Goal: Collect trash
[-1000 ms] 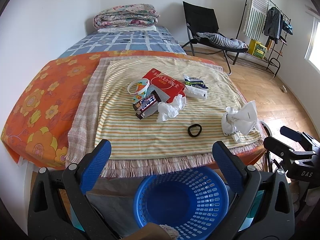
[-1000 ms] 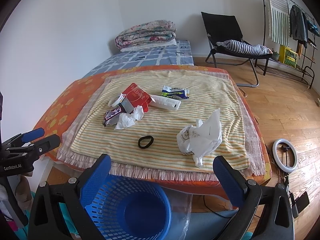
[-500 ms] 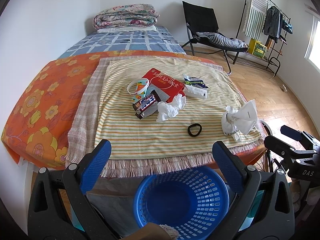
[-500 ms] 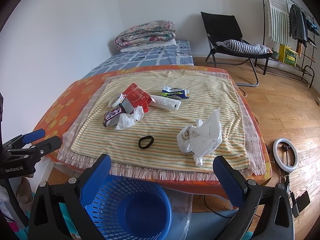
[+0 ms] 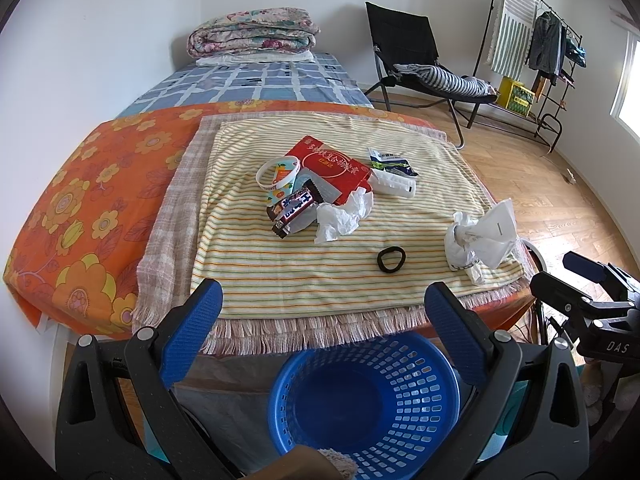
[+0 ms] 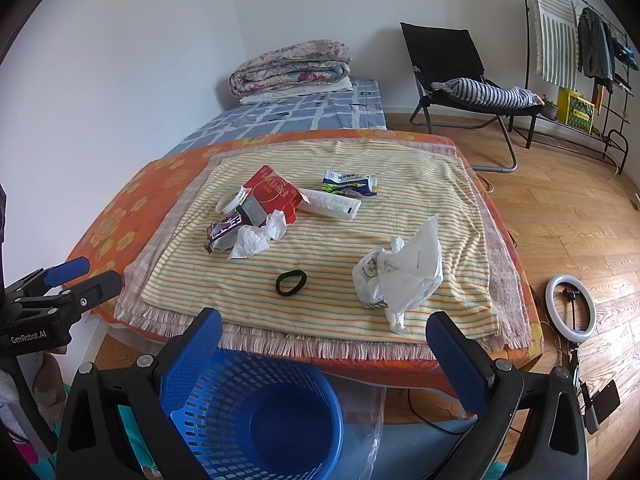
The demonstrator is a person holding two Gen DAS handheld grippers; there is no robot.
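Trash lies on a striped cloth (image 5: 280, 280) over the bed: a red box (image 5: 332, 168), a candy wrapper (image 5: 294, 210), a crumpled tissue (image 5: 340, 218), a white plastic bag (image 5: 484, 238), a green-and-white packet (image 5: 390, 160) and a white tray (image 6: 332, 204). A black hair tie (image 6: 291, 282) lies near the front edge. An empty blue basket (image 5: 368, 400) stands on the floor below. My left gripper (image 5: 320, 312) is open above the basket. My right gripper (image 6: 320, 332) is open too, near the white plastic bag (image 6: 400, 276). Neither holds anything.
A paper cup (image 5: 280, 174) leans by the red box. Folded quilts (image 5: 252, 36) sit at the far end of the bed. A black chair (image 6: 460, 76), a clothes rack (image 6: 580, 40) and a ring light (image 6: 570, 308) stand on the wooden floor at right.
Almost nothing has moved. Both grippers hold their open pose over the basket, with only a slight drift of the views.
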